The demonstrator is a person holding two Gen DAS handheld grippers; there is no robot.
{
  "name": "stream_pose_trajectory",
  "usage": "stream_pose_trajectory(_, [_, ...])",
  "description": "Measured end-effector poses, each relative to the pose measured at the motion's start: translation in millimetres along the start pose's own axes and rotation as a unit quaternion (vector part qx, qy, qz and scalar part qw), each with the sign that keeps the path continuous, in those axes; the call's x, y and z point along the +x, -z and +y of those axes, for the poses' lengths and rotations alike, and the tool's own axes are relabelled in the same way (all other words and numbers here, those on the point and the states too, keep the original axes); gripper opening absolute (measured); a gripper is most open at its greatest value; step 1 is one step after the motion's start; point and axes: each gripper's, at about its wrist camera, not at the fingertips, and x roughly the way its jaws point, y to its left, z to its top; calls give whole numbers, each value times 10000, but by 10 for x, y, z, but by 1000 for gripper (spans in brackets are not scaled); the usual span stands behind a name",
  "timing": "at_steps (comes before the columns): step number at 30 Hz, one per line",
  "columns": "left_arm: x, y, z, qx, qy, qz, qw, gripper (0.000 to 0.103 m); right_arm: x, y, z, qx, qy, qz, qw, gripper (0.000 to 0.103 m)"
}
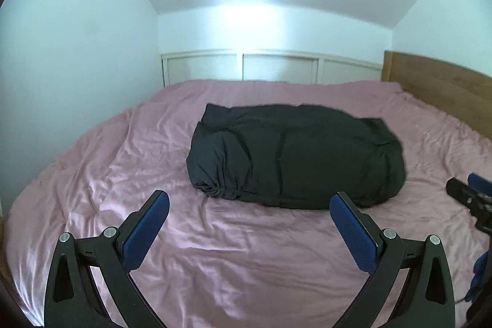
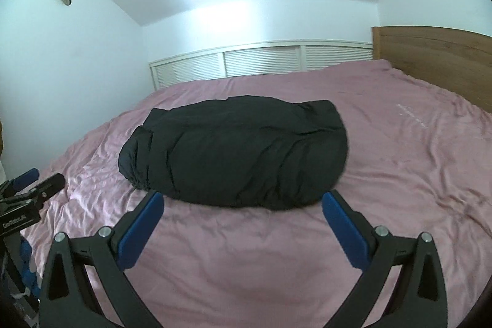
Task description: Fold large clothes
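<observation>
A large black garment (image 1: 295, 156) lies in a folded, puffy bundle on the pink bed cover (image 1: 215, 251). It also shows in the right wrist view (image 2: 233, 152). My left gripper (image 1: 249, 199) is open and empty, held above the cover just short of the bundle's near edge. My right gripper (image 2: 243, 197) is open and empty, its fingertips level with the bundle's near edge. The right gripper also shows at the right edge of the left wrist view (image 1: 470, 192). The left gripper shows at the left edge of the right wrist view (image 2: 33, 183).
The pink cover (image 2: 399, 174) spreads wrinkled over the whole bed. A wooden headboard (image 1: 439, 88) stands at the right. White louvred panels (image 2: 261, 63) run along the far wall. White walls close in on the left and behind.
</observation>
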Motion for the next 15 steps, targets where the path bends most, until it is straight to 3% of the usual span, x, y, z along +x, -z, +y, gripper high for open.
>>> stream_pose_trajectory(7, [-752,8,160,40,167,-283,9995,102,-673,136,62,140,405,-9,9991,103])
stream_pose_trajectory(15, [-1259,81,188,165,150,-503,9985,102,-1232,267,118,118,610,-126,9980,103])
